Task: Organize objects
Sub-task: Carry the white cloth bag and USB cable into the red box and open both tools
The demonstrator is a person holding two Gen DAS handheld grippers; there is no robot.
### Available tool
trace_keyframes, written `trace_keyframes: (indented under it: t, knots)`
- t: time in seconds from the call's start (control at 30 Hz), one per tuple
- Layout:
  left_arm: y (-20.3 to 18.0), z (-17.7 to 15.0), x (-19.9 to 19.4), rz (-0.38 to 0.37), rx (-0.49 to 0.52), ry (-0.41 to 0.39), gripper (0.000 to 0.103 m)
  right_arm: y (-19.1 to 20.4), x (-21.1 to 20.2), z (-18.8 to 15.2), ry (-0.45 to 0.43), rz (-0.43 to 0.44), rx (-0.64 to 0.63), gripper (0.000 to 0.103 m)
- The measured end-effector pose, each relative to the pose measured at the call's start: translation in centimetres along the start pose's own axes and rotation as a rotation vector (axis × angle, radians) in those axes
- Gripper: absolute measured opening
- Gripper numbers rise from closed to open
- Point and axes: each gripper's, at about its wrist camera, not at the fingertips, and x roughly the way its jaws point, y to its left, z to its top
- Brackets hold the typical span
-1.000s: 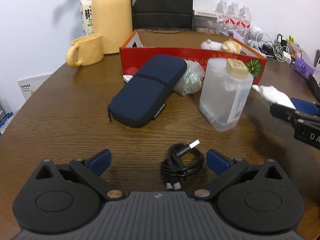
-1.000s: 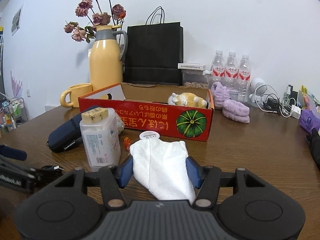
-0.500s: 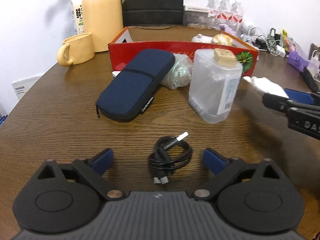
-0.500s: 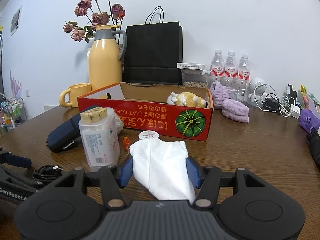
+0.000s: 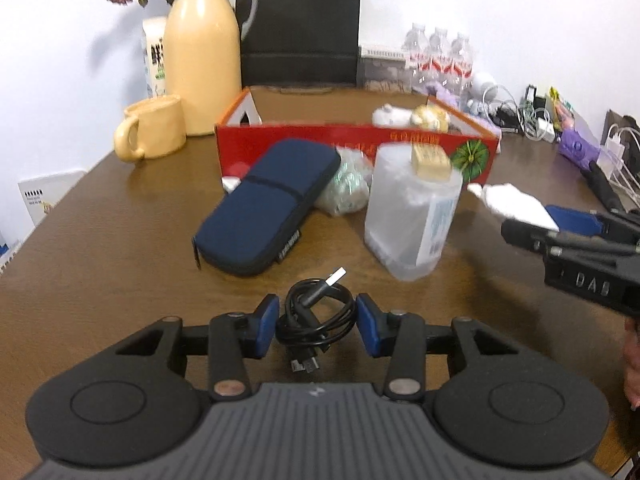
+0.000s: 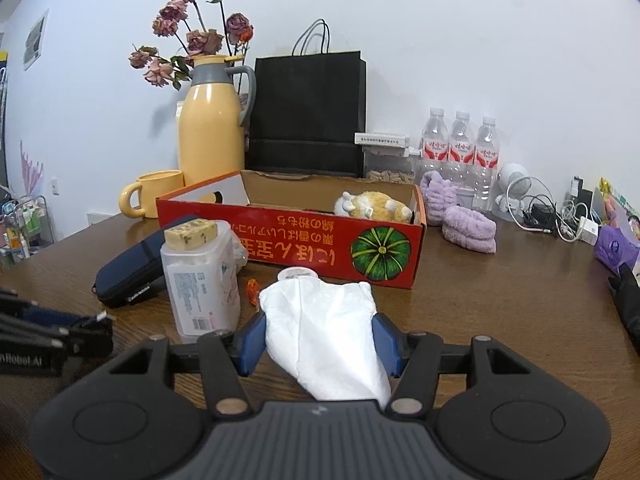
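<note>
Near the desk's front edge, the left gripper [image 5: 316,330] has just been closing its jaws around the coiled black USB cable [image 5: 316,314], seemingly not yet pinching, while the right gripper [image 6: 320,342] grips the white crumpled plastic bag [image 6: 320,332]; next comes squeezing, then lifting toward the red cardboard box [image 5: 352,142].

Left gripper [image 5: 316,326] low, jaws just been closing around coiled cable [image 5: 316,312]; right gripper [image 6: 320,338] clamped on white bag [image 6: 324,332].

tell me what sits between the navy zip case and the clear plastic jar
A crumpled clear plastic bag lies between the navy case and the jar, shown in the left wrist view.
</note>
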Motion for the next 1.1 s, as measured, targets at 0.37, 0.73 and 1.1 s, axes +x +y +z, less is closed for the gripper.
trace_keyframes:
  t: [0.37,0.73,1.1]
  knots:
    - [0.6,5.5,-0.9,0.013,-0.001,-0.141,0.042,-0.5,0.6,3.9,-0.086,0.021,-0.015,0.056]
    - [1.1,12.7,3.5,0.001,-0.018,-0.216,0.042,0.1,7.0,9.3,-0.130,0.035,-0.041,0.056]
    - [2.8,18.0,12.1,-0.031,-0.047,-0.207,0.042,0.2,16.6,12.4,-0.074,0.055,-0.063,0.056]
